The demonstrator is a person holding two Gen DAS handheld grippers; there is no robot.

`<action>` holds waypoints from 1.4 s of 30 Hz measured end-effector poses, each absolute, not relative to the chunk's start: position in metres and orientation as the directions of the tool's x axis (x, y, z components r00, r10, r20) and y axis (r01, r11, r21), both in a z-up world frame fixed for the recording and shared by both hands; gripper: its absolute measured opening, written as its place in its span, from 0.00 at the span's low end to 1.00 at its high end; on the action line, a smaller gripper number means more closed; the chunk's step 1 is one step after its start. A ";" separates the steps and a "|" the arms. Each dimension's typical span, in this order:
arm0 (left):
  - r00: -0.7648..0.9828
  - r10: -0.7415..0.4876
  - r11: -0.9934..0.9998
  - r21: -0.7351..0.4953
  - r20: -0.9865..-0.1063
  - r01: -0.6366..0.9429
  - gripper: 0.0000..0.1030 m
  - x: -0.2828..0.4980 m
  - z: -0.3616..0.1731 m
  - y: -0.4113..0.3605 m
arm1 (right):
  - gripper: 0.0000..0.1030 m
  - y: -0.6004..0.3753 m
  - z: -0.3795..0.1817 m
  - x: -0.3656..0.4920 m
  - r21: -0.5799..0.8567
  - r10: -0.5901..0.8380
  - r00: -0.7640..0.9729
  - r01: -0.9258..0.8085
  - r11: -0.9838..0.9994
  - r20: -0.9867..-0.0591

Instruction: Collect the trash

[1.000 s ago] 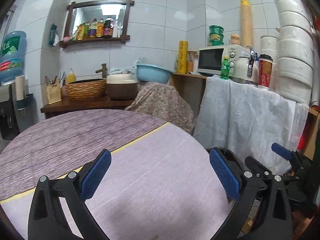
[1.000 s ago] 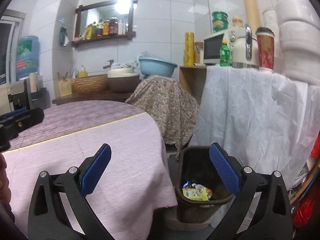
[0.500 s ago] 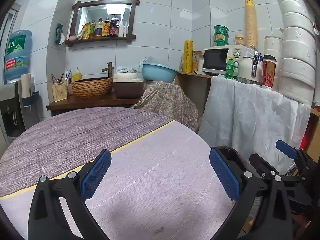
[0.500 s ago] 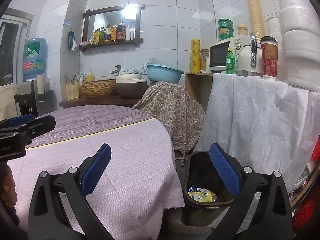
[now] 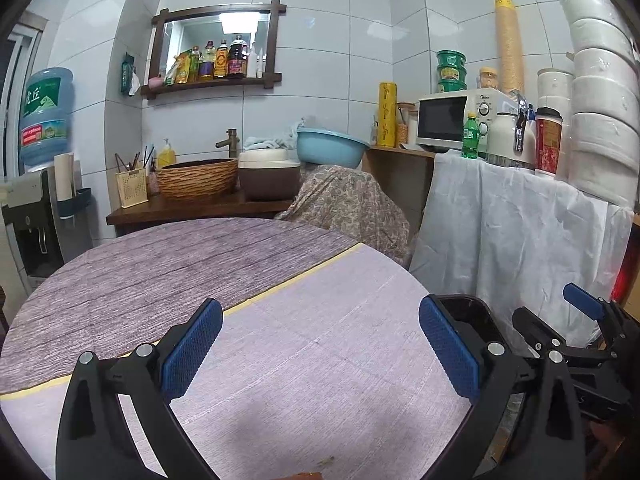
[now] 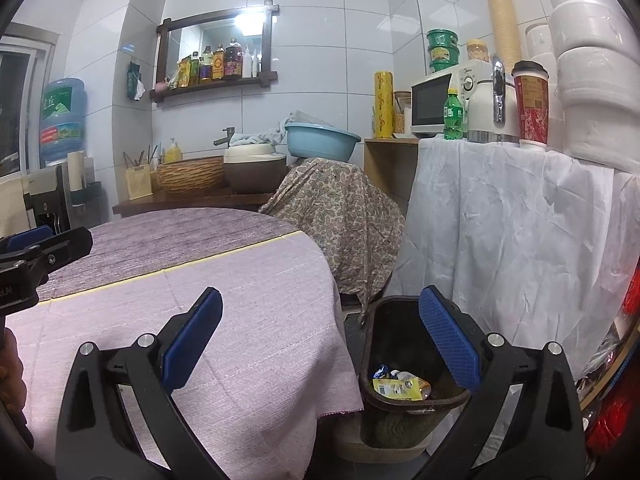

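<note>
1. Left wrist view: the left gripper point(image 5: 320, 344) hovers over the round tabletop point(image 5: 280, 360), its jaws spread wide with nothing between the blue pads. The cloth under it looks bare. Only a small brown edge shows at the very bottom of the view, too cut off to identify. The dark trash bin point(image 5: 468, 312) peeks out past the tabletop's right edge, and the right gripper point(image 5: 576, 320) sits beyond it.

2. Right wrist view: the right gripper point(image 6: 320, 344) hangs near the tabletop's edge, above and just beside the trash bin point(image 6: 400, 360), jaws likewise released and empty. The collected trash, including a yellow wrapper point(image 6: 400, 388) and other crumpled packets, lies at the bottom of the bin. The left gripper point(image 6: 44, 248) shows at the left margin.

3. Judgement: the task looks nearly or wholly done, as no loose trash is visible on the cloth.

4. Risks: the bin stands close against the overhanging tablecloth point(image 6: 280, 360), so a low sweep of the right gripper could snag the cloth hem or knock the bin and spill the wrappers. The unidentified brown edge near the left gripper could be missed, since it lies almost out of view.
</note>
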State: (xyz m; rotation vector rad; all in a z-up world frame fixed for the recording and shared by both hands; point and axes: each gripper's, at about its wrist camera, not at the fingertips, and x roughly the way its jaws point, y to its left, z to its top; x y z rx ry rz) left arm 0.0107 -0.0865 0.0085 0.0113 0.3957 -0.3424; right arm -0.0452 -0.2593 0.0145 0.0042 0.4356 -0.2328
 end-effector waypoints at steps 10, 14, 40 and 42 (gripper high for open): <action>0.864 -0.326 0.942 -0.056 -0.385 0.330 0.95 0.011 0.008 -0.087 | 0.94 -0.260 0.013 -0.045 -0.042 -0.225 0.879 0.229 0.973 -0.421; 0.863 -0.326 0.942 -0.057 -0.387 0.330 0.95 0.012 0.008 -0.087 | 0.94 -0.259 0.011 -0.045 -0.044 -0.226 0.877 0.229 0.972 -0.425; 0.855 -0.326 0.942 -0.066 -0.402 0.329 0.95 0.013 0.002 -0.084 | 0.94 -0.259 0.009 -0.044 -0.036 -0.228 0.872 0.236 0.971 -0.434; 0.854 -0.327 0.942 -0.066 -0.404 0.329 0.95 0.013 0.002 -0.084 | 0.94 -0.259 0.008 -0.044 -0.034 -0.227 0.871 0.236 0.971 -0.435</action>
